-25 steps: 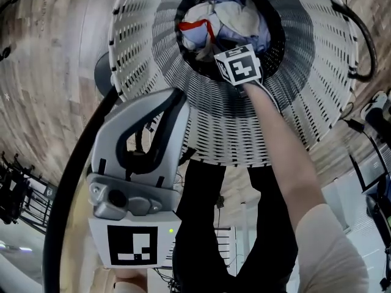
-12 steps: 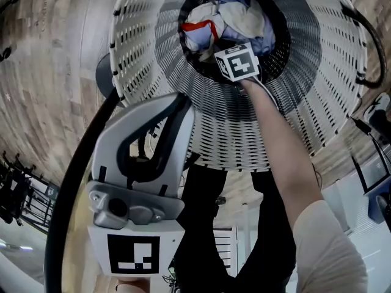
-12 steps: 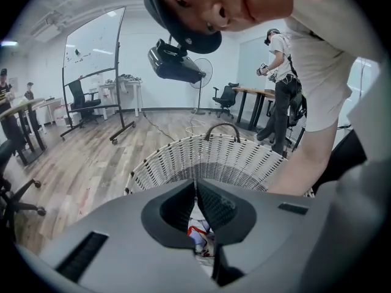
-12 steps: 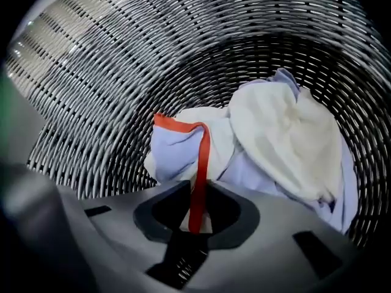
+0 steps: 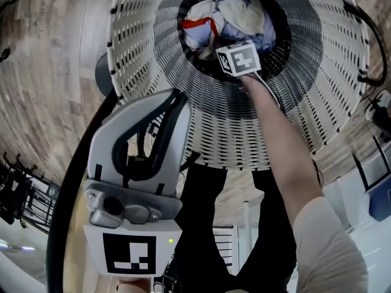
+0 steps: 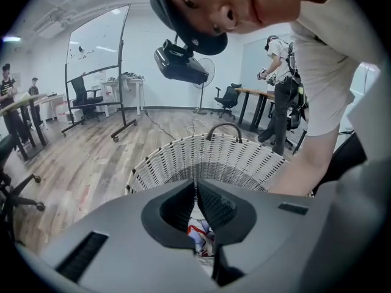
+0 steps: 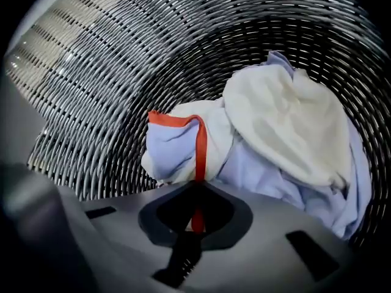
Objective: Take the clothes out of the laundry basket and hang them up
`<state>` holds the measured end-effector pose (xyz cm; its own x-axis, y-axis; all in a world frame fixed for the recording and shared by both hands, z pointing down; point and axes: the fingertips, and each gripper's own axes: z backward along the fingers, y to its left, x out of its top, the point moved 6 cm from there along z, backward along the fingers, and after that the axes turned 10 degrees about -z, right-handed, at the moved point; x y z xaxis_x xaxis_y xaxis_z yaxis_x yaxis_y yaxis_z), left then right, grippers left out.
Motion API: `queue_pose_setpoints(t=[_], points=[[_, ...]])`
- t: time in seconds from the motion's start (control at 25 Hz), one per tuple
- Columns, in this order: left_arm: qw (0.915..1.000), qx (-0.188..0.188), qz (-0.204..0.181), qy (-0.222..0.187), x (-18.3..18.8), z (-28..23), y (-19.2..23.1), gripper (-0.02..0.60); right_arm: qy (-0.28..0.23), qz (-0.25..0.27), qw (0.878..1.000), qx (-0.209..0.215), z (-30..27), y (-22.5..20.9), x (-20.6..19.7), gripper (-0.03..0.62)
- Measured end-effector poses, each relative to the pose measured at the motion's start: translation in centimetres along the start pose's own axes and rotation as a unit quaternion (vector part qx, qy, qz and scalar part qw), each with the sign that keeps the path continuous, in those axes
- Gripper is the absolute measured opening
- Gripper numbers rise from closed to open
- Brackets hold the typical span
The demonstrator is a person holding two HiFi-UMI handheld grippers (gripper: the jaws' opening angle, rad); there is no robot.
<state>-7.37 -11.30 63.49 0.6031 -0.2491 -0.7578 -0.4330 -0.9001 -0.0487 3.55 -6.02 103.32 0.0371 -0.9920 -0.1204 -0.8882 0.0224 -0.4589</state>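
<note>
In the slatted white laundry basket (image 5: 293, 90)'s narrow well, right tongs (image 7: 197, 191) have just closed on a crumpled garment (image 7: 174, 148)'s red trim (image 7: 200, 145); left tongs (image 6: 195, 186) hover above, pressed together.

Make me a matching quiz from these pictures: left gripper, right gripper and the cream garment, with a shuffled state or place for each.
1. left gripper
2. right gripper
3. cream garment

A. lying loose inside the laundry basket
B. shut, holding nothing
C. shut on the red trim

Pairs: 1-B, 2-C, 3-A.

The right gripper's jaws have just been closing, with the red trim between them.
</note>
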Motion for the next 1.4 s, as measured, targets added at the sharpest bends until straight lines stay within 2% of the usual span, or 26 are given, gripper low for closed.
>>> queue_pose_setpoints(t=[0.24, 0.68, 1.04, 1.4], points=[[1.0000, 0.000, -0.005, 0.004, 0.2, 0.0, 0.1, 0.028, 0.003, 0.011, 1.000, -0.001, 0.8, 0.6, 0.3, 0.012], [0.9997, 0.003, -0.017, 0.020, 2.3, 1.7, -0.2, 0.028, 0.000, 0.052, 0.999, 0.015, 6.3, 2.6, 1.0, 0.008], [0.9996, 0.002, -0.017, 0.021, 4.7, 3.9, -0.9, 0.028, 0.008, 0.134, 0.991, 0.009, 13.1, 6.1, 0.9, 0.006], [0.9995, 0.017, -0.005, 0.025, 6.7, 6.1, -2.1, 0.028, -0.001, 0.179, 0.984, 0.016, 20.4, 9.6, 0.9, 0.005]])
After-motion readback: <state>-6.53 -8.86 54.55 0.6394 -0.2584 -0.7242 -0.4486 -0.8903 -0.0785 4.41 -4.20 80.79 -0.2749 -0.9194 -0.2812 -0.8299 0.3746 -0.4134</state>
